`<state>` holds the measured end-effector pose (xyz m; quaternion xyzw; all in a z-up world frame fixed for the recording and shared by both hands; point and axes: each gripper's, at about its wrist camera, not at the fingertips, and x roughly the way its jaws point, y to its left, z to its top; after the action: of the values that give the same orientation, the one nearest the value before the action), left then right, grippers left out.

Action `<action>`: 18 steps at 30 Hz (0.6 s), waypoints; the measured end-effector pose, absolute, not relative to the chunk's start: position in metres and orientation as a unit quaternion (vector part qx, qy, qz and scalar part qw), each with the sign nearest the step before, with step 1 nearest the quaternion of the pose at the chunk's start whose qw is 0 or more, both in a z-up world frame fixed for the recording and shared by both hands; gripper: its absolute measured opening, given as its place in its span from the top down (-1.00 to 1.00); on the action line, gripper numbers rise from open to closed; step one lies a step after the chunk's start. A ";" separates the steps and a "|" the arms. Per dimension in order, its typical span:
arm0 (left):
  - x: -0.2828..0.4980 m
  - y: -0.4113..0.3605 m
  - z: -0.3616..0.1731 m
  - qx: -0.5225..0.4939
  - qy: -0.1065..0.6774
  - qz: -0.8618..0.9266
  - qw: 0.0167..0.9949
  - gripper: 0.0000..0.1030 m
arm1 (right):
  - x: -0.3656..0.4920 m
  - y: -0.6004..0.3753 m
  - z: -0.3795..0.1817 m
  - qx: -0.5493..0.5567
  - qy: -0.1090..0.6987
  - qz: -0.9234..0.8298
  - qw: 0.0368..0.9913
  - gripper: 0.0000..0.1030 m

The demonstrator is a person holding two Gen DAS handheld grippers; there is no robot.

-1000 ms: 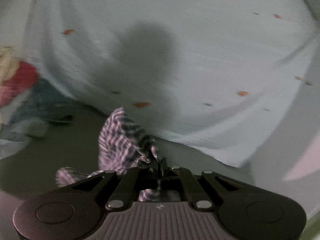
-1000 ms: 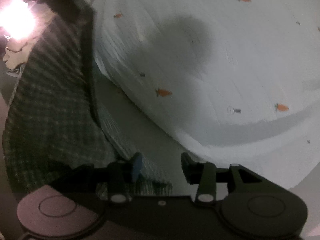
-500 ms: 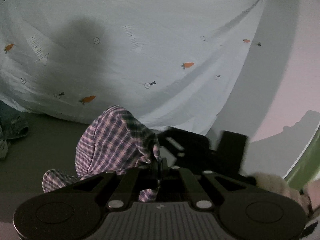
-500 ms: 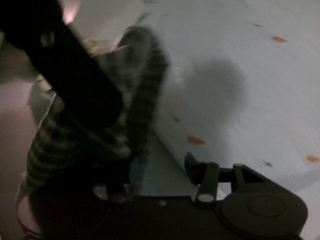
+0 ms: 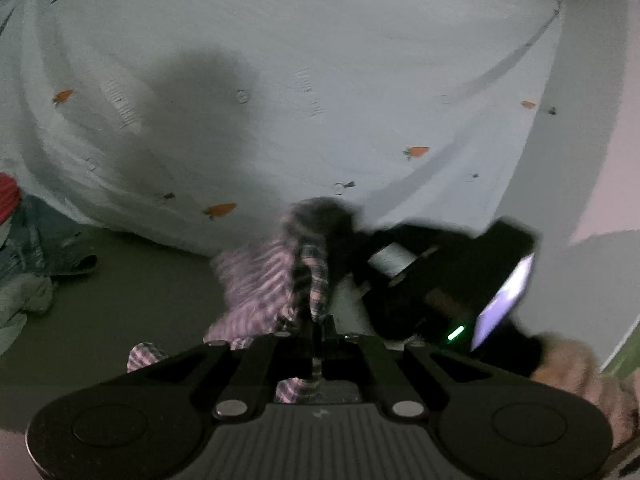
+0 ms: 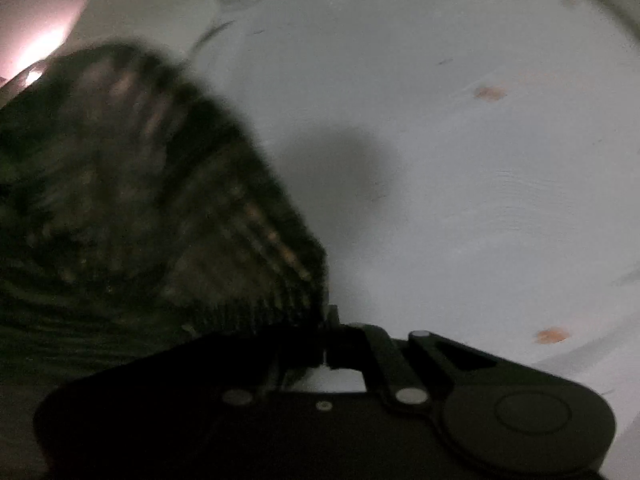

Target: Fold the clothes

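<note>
Since a second ago my right gripper (image 6: 329, 332) has swung in and clamped the plaid garment (image 5: 276, 280) close beside my left gripper (image 5: 319, 334), also pinched on it. It hangs before the carrot-print sheet (image 5: 360, 80); blurry, but probably draping leftward. No containers.

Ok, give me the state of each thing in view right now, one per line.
Left gripper: shut on plaid garment.
Right gripper: shut on plaid garment.
Purple-and-dark plaid garment: bunched, lifted, motion-blurred.
Pale blue carrot-print bedsheet: spread, lightly creased.
Denim-and-red clothes pile: crumpled, unfolded.
</note>
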<state>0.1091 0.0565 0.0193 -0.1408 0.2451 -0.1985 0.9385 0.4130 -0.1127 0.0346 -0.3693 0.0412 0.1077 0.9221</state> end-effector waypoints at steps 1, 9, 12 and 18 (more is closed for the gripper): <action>0.110 0.057 0.017 -0.139 0.247 -0.196 0.939 0.81 | 0.416 -0.117 0.042 -0.372 0.030 0.089 0.924 0.99; 0.118 0.054 -0.020 -0.113 0.307 -0.189 0.926 0.14 | 0.435 -0.166 0.074 -0.355 0.031 -0.052 0.933 0.99; 0.125 0.046 -0.048 -0.102 0.346 -0.190 0.913 0.01 | 0.433 -0.190 0.069 -0.336 0.058 -0.083 0.936 0.99; 0.150 0.029 -0.108 -0.084 0.447 -0.190 0.870 -0.06 | 0.428 -0.231 0.047 -0.340 0.106 -0.148 0.922 0.99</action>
<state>0.1500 0.0285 -0.1076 -0.0838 0.4471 -0.1904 0.8699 0.4281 -0.2315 0.0472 -0.3403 0.1062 -0.1482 0.9225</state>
